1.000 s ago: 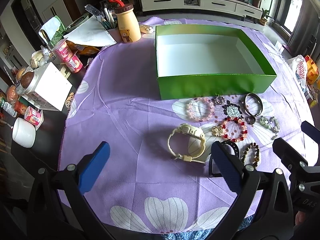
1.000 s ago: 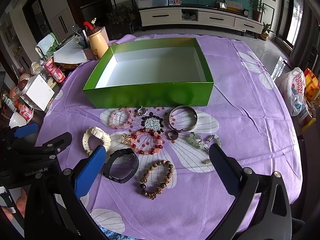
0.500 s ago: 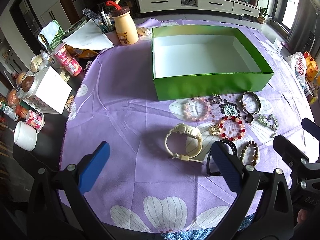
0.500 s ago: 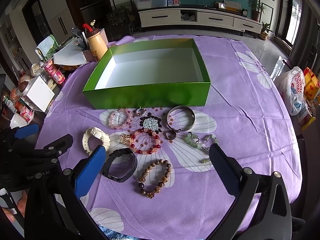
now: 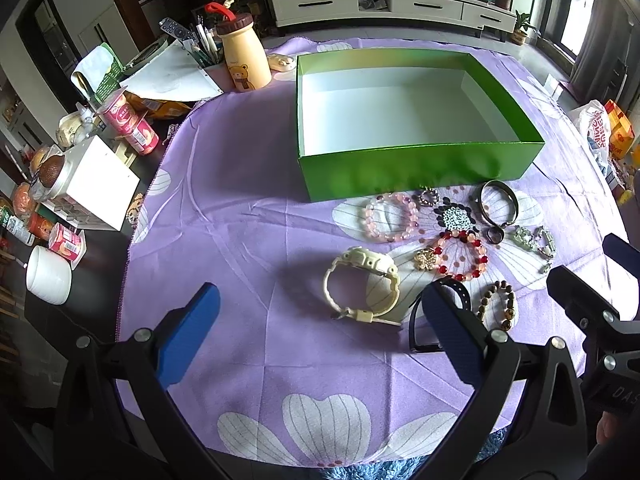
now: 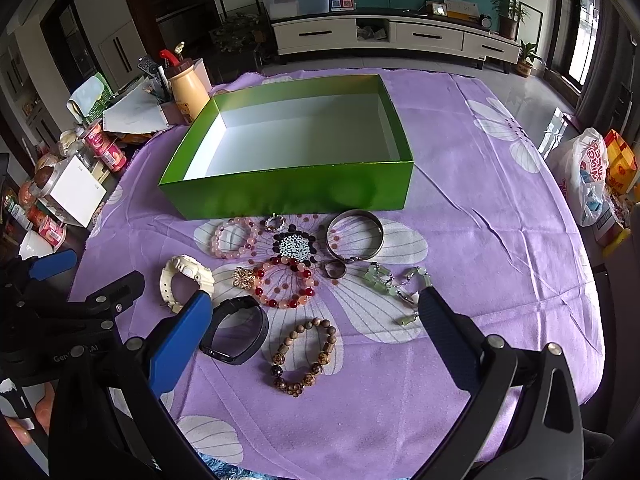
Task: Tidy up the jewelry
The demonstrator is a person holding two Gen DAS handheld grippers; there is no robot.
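An empty green box (image 5: 416, 172) (image 6: 288, 196) with a white inside stands on the purple flowered cloth. In front of it lie a cream watch (image 5: 362, 284) (image 6: 185, 274), a black band (image 6: 236, 330), a pink bead bracelet (image 5: 390, 218) (image 6: 234, 236), a red bead bracelet (image 6: 286, 282), a brown bead bracelet (image 6: 302, 352), a metal bangle (image 6: 355, 236) and a pale green bracelet (image 6: 394, 286). My left gripper (image 5: 320, 308) is open, low over the cloth near the cream watch. My right gripper (image 6: 314, 316) is open above the brown bracelet.
Left of the cloth stand a yellow bear bottle (image 5: 242, 60), pink cans (image 5: 134, 128), a white box (image 5: 94, 184), a white cup (image 5: 48, 276) and papers. A plastic bag (image 6: 584, 176) sits off the right edge. The cloth's near edge lies under both grippers.
Both views have pulled back and up slightly, so the box and jewelry sit a bit farther off. Nothing on the cloth has moved and both grippers stay open.
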